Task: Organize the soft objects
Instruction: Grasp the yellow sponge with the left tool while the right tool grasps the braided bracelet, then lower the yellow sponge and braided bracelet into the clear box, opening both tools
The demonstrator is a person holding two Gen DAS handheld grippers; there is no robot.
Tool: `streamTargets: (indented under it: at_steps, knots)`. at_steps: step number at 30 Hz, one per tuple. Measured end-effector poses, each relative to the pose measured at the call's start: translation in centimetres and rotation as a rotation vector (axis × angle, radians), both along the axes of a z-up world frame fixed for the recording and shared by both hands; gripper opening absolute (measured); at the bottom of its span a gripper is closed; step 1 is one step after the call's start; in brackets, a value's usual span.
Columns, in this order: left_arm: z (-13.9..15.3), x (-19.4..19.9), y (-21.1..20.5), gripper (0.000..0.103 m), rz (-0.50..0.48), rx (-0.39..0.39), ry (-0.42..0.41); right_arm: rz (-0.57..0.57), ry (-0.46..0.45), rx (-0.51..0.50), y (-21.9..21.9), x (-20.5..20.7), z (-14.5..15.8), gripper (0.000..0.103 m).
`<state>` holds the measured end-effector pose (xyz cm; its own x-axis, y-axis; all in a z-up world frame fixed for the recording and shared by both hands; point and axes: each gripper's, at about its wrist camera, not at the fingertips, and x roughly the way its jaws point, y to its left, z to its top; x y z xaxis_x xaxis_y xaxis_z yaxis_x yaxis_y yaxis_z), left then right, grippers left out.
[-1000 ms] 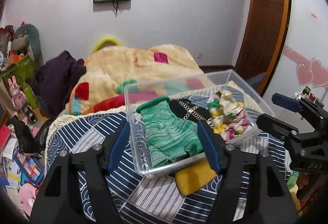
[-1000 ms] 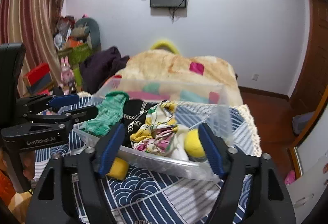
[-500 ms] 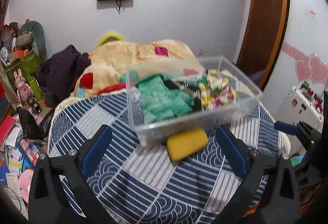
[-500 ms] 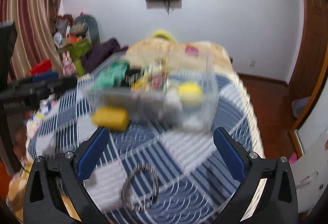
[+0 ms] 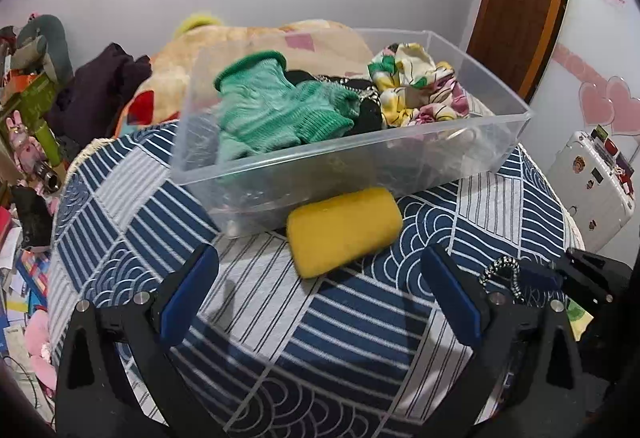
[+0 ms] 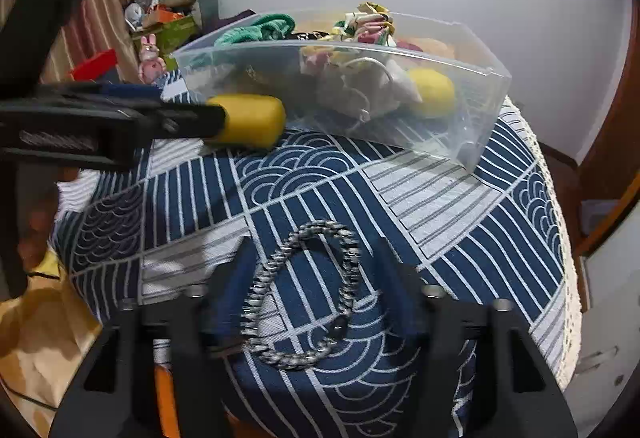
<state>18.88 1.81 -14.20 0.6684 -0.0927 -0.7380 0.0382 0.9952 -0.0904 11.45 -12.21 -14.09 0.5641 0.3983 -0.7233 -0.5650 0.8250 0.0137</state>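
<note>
Both grippers hang open over the bed; sponge & chain not yet in the bin.

The left gripper [image 5: 318, 292] has its jaws spread wide, empty, w/ the yellow sponge [image 5: 344, 229] just ahead, lying between the finger lines and touching the front wall of the clear plastic bin [image 5: 516, 105]. Sponge's long axis runs across the gripper's reach, left-right, roughly parallel to the bin wall, so left is the nearer one for it. The right gripper [image 6: 316, 280] is open too, holding nothing, jaws straddling the metal chain bracelet [image 6: 304, 298], which lies in a loop on the blue patterned bedspread [image 6: 440, 197], well apart from the bin. In the bin: green knit glove [image 5: 276, 109], floral fabric [image 5: 416, 85], a yellow ball [image 6: 432, 91]. Likely next: each closes on the item in front of it.
</note>
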Motion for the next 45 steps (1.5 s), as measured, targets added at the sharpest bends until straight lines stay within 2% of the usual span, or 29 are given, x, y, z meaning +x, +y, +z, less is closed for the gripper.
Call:
streamTargets:
  at_steps: [1, 3, 5, 10, 11, 12, 13, 14, 15, 20, 24, 30, 35, 40, 45]
  knots:
    - [-0.2, 0.4, -0.1, 0.102, 0.000, -0.002, 0.006, -0.007, 0.007, 0.014, -0.2, 0.3, 0.1, 0.032]
    - [-0.4, 0.9, -0.5, 0.102, -0.002, -0.006, 0.009, -0.019, 0.021, 0.039, -0.7, 0.8, 0.2, 0.018]
    - [-0.4, 1.4, -0.9, 0.102, -0.005, -0.003, 0.005, -0.029, 0.033, 0.064, -1.1, 1.0, 0.4, 0.011]
    - [-0.5, 1.9, -1.8, 0.099, 0.000, 0.017, -0.026, -0.063, 0.026, 0.107, -2.2, 0.8, 0.9, 0.011]
    - [-0.5, 2.1, -1.7, 0.093, 0.000, 0.010, -0.025, -0.067, 0.020, 0.114, -2.4, 0.7, 1.1, 0.011]
    - [-0.6, 2.1, -1.8, 0.081, -0.006, 0.004, -0.020, -0.071, 0.014, 0.120, -2.6, 0.6, 1.3, 0.011]
    - [-0.8, 2.2, -1.9, 0.075, -0.017, 0.001, -0.007, -0.075, 0.006, 0.126, -2.7, 0.6, 1.7, 0.010]
    - [-0.9, 2.1, -2.1, 0.065, -0.027, 0.003, -0.001, -0.080, -0.004, 0.137, -2.9, 0.6, 2.1, 0.010]
    - [-1.0, 2.1, -2.1, 0.064, -0.032, 0.004, 0.003, -0.083, -0.009, 0.142, -3.1, 0.7, 2.4, 0.011]
    - [-0.3, 0.7, -1.9, 0.061, -0.029, -0.021, -0.027, -0.097, -0.046, 0.195, -4.1, 1.1, 4.0, 0.011]
    - [1.4, -0.7, -1.7, 0.061, -0.026, -0.032, -0.077, -0.104, -0.070, 0.221, -4.0, 1.3, 5.1, 0.011]
    - [5.8, -2.6, -1.8, 0.061, -0.023, 0.007, -0.216, -0.104, -0.126, 0.243, -3.6, 3.0, 7.5, 0.011]
    - [9.3, -2.8, -1.1, 0.061, -0.007, -0.003, -0.310, -0.105, -0.202, 0.258, -2.8, 3.9, 10.1, 0.010]
    - [10.5, -0.9, -0.4, 0.061, 0.003, -0.013, -0.316, -0.110, -0.258, 0.254, -1.7, 4.9, 11.6, 0.011]
    - [9.3, 1.6, 0.2, 0.061, -0.007, -0.036, -0.265, -0.116, -0.250, 0.208, -0.2, 6.7, 10.7, 0.011]
